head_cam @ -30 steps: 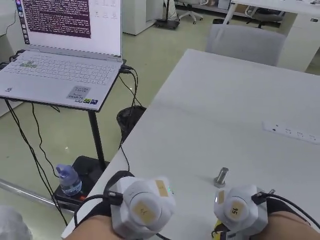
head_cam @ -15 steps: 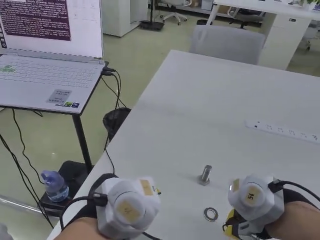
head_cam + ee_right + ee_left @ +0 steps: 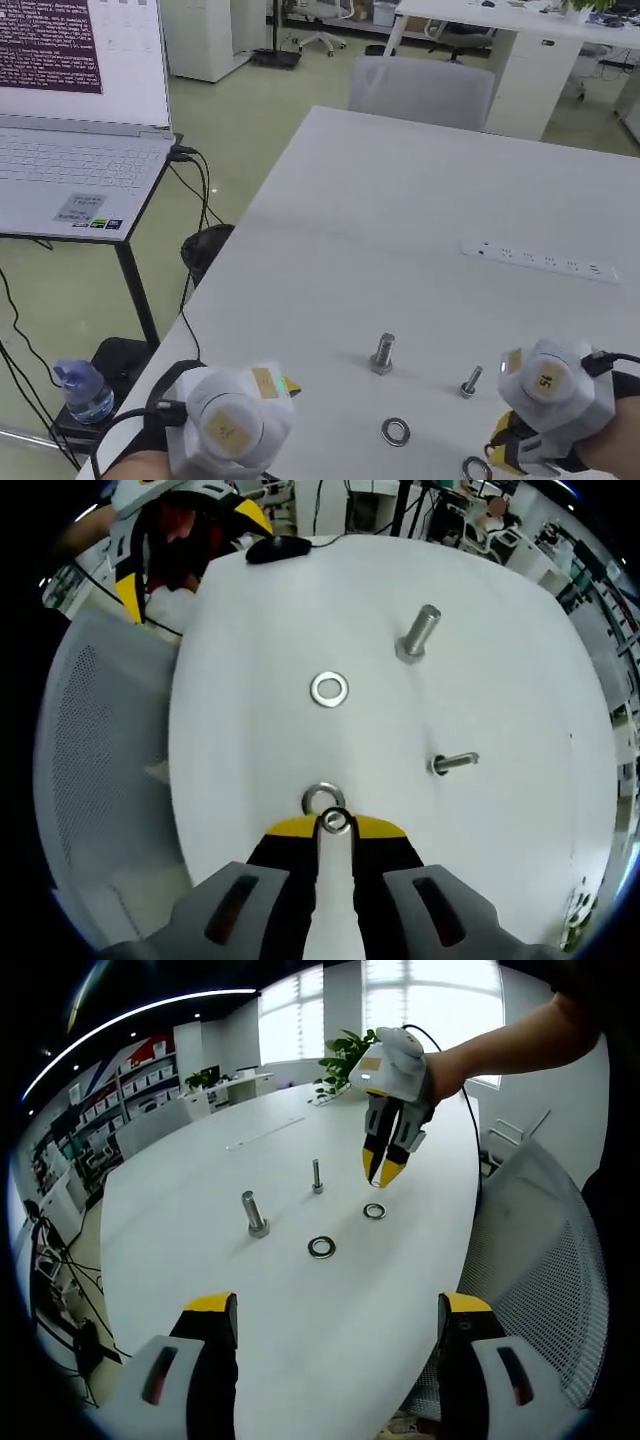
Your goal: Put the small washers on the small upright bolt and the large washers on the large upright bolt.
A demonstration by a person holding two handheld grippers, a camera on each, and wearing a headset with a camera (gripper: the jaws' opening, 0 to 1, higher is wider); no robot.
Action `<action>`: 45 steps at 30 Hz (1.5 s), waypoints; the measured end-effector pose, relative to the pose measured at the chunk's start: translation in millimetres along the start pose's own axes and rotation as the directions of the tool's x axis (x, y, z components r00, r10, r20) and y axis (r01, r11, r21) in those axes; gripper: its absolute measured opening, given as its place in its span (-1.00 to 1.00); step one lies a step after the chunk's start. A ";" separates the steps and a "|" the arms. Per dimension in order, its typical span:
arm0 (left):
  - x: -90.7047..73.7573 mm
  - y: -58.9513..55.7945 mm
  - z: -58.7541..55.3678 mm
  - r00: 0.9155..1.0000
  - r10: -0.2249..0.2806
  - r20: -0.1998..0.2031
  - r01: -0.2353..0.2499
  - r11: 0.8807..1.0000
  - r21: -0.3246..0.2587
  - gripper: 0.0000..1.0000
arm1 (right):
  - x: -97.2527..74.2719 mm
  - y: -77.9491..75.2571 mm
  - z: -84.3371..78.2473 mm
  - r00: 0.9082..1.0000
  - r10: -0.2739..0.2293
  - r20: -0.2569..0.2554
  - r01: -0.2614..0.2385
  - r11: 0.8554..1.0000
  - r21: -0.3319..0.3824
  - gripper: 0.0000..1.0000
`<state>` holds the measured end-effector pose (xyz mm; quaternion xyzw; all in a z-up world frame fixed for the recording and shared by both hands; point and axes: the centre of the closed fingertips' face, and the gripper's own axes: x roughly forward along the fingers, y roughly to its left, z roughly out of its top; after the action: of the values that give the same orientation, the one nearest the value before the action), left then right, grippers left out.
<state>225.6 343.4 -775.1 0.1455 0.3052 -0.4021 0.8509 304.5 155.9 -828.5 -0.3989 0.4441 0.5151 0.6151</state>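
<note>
The right tongs (image 3: 335, 830) are clenching a small washer (image 3: 335, 821) at their tips and hovering over the desk (image 3: 250, 620). Just beyond them, at 12 o'clock in the right gripper view, a near washer (image 3: 322, 799) is lying flat, and a far washer (image 3: 329, 689) is lying farther along the same line. The small bolt (image 3: 455, 763) is standing at 2 o'clock and the large bolt (image 3: 420, 632) at 1 o'clock. The left tongs (image 3: 338, 1310) are hanging released, jaws wide apart, facing the bolts across the desk.

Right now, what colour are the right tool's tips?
Yellow on the right tool; clearest in the right gripper view.
</note>
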 end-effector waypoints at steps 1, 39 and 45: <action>-0.3 0.5 -0.9 1.000 0.001 -0.003 -0.001 1.000 -0.002 0.66 | -2.5 -4.2 -2.3 1.000 -0.007 0.003 0.007 1.000 0.015 -0.75; -2.2 6.2 -7.5 1.000 0.021 -0.005 -0.021 0.999 -0.043 0.76 | -13.0 -81.1 46.0 0.995 -0.085 0.042 0.083 0.996 0.037 -0.75; -3.5 6.6 -7.9 1.000 0.023 -0.006 -0.023 0.999 -0.039 0.77 | -8.8 -81.7 46.6 0.996 -0.078 0.030 0.077 0.997 0.029 -0.75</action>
<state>225.8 353.5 -779.0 0.1333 0.3137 -0.3858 0.8573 390.8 185.2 -804.0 -0.3995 0.4257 0.4907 0.6468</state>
